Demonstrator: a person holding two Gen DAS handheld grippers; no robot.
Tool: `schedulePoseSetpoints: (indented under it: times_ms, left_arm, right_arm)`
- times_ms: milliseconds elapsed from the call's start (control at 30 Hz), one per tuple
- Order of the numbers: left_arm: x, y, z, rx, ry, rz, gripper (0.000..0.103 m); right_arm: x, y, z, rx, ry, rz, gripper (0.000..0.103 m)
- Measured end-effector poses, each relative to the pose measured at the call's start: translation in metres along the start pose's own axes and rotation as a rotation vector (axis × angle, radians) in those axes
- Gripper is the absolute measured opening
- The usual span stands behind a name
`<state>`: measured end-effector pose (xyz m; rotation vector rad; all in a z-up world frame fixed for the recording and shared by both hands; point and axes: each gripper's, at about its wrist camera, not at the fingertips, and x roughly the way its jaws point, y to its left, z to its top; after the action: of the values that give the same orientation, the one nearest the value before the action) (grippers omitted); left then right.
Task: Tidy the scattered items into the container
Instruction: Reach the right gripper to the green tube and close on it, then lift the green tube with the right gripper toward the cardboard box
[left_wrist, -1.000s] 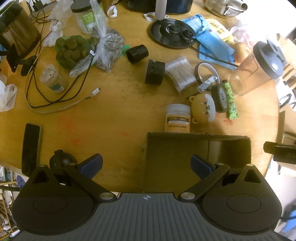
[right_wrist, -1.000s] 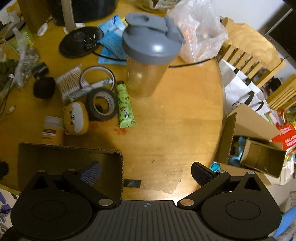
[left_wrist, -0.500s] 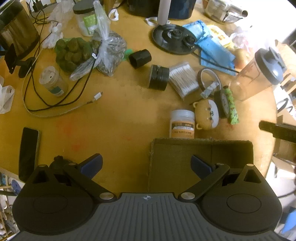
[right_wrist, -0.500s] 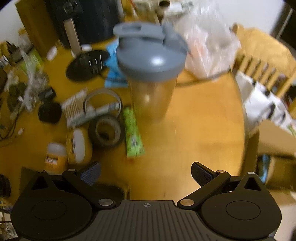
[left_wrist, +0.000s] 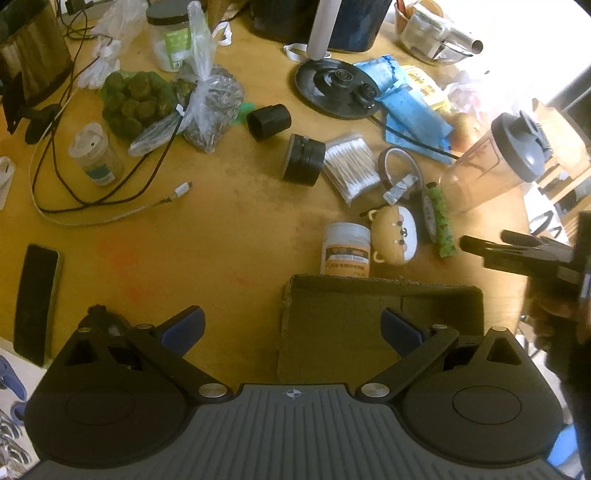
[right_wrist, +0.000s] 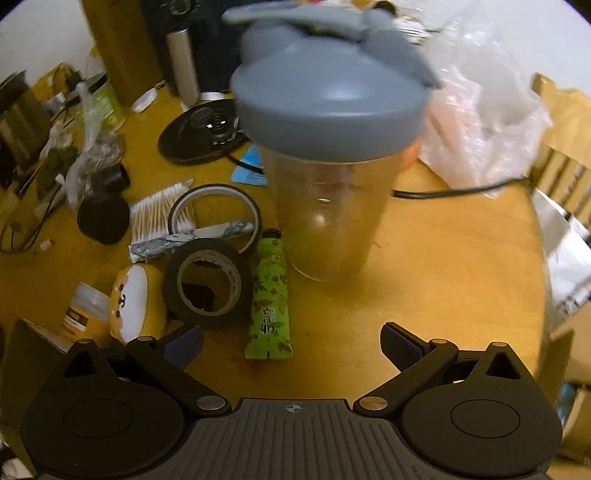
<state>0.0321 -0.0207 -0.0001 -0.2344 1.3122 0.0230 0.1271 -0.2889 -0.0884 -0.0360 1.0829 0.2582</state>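
Left wrist view: left gripper spread wide, empty, over the cardboard box at 6 o'clock, phone at 9. Right wrist view alone fills with the shaker bottle at 12; right gripper spread, empty, green tube just ahead, tape roll touching it.

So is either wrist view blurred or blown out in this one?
Right wrist view: the shaker bottle is smeared by motion blur, worst at its grey lid; the green tube beside it stays fairly sharp. Left wrist view: sharp on the cardboard box, but the upper right corner is overexposed white.
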Motion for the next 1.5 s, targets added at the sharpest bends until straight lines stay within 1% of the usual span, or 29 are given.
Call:
schedulePoseSetpoints:
  times_ms: [100, 167, 300, 400, 433, 467, 500, 533, 600, 700, 733, 767, 800, 900, 1233, 1367, 1433, 1500]
  left_arm:
    - [-0.001, 0.003, -0.003, -0.017, 0.005, -0.005, 0.103]
    - [-0.002, 0.005, -0.006, -0.028, 0.003, -0.008, 0.103]
    - [-0.003, 0.01, -0.01, -0.057, 0.005, -0.016, 0.103]
    - [-0.004, 0.012, -0.013, -0.073, 0.004, -0.018, 0.103]
    - [-0.004, 0.012, -0.013, -0.076, 0.003, -0.019, 0.103]
    - [-0.004, 0.012, -0.014, -0.079, 0.003, -0.021, 0.103]
    - [-0.004, 0.013, -0.015, -0.082, 0.002, -0.025, 0.103]
    - [-0.004, 0.013, -0.015, -0.085, 0.002, -0.029, 0.103]
    - [-0.004, 0.013, -0.015, -0.09, 0.0, -0.035, 0.103]
    - [-0.005, 0.011, -0.016, -0.091, -0.001, -0.042, 0.103]
    - [-0.005, 0.011, -0.016, -0.089, -0.002, -0.045, 0.103]
    - [-0.005, 0.01, -0.016, -0.088, -0.004, -0.048, 0.103]
    - [-0.005, 0.009, -0.016, -0.086, -0.004, -0.051, 0.103]
    - [-0.005, 0.007, -0.016, -0.08, -0.006, -0.057, 0.103]
    - [-0.001, 0.002, -0.011, -0.078, -0.007, -0.083, 0.103]
    - [0.0, 0.002, -0.009, -0.083, -0.005, -0.081, 0.103]
    - [0.0, 0.002, -0.008, -0.085, -0.006, -0.079, 0.103]
    - [0.0, 0.002, -0.007, -0.083, -0.008, -0.075, 0.103]
  right_arm:
    - [0.017, 0.001, -0.001, -0.038, 0.009, -0.009, 0.088]
    - [0.028, 0.001, -0.001, -0.058, 0.016, -0.008, 0.086]
    - [0.041, 0.004, 0.0, -0.102, 0.019, -0.017, 0.076]
    - [0.044, 0.006, 0.001, -0.141, 0.004, -0.023, 0.074]
    - [0.045, 0.006, 0.001, -0.151, -0.001, -0.019, 0.072]
    - [0.046, 0.005, 0.002, -0.162, 0.007, -0.014, 0.064]
    - [0.047, 0.006, 0.002, -0.171, 0.017, -0.008, 0.058]
    - [0.048, 0.006, 0.002, -0.179, 0.026, -0.001, 0.056]
    - [0.048, 0.009, 0.0, -0.197, 0.04, 0.013, 0.056]
    - [0.048, 0.013, -0.003, -0.222, 0.021, 0.015, 0.055]
    - [0.047, 0.013, -0.002, -0.223, 0.02, 0.019, 0.053]
    - [0.046, 0.011, -0.002, -0.217, 0.022, 0.027, 0.044]
    - [0.045, 0.01, -0.002, -0.216, 0.017, 0.012, 0.034]
    - [0.042, 0.007, -0.002, -0.207, 0.038, 0.011, 0.034]
    - [0.02, -0.004, -0.026, -0.192, 0.091, 0.014, 0.034]
    - [0.017, -0.004, -0.027, -0.186, 0.085, 0.023, 0.034]
    - [0.018, -0.004, -0.023, -0.186, 0.071, 0.027, 0.04]
    - [0.022, -0.003, -0.017, -0.191, 0.063, 0.023, 0.041]
